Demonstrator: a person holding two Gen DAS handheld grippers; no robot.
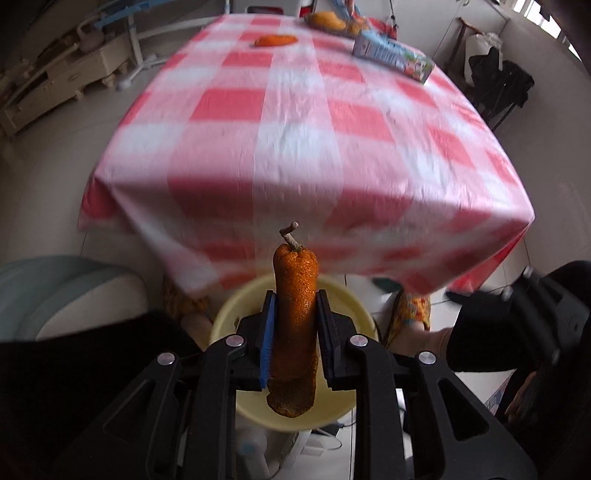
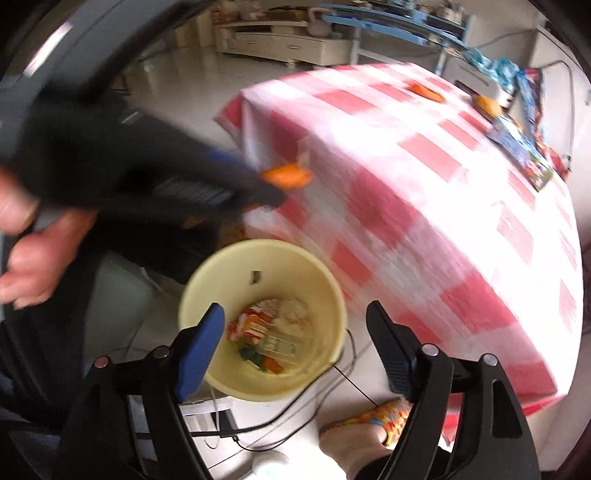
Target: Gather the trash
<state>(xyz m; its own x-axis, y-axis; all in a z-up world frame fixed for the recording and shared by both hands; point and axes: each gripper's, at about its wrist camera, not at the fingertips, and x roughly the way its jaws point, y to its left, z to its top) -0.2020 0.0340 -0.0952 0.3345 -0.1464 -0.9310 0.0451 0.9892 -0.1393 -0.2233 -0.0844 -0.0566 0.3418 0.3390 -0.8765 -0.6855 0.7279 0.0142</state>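
Observation:
My left gripper [image 1: 295,302] is shut on a long piece of orange peel [image 1: 295,317] with a stem, held above the pale yellow bin [image 1: 347,302] on the floor. In the right wrist view the left gripper [image 2: 273,188] shows blurred with the peel [image 2: 288,175] beside the table edge. My right gripper [image 2: 295,321] is open and empty above the bin [image 2: 221,269], which holds wrappers and scraps. On the red-checked table [image 1: 295,122] lie another peel piece [image 1: 275,40], more peel [image 1: 328,20] and a blue carton [image 1: 391,53].
The table [image 2: 424,177] hangs over the floor next to the bin. A cable [image 2: 295,410] runs on the floor under the bin. The person's slippered foot [image 2: 384,413] is right of the bin. A low cabinet [image 1: 55,85] stands far left.

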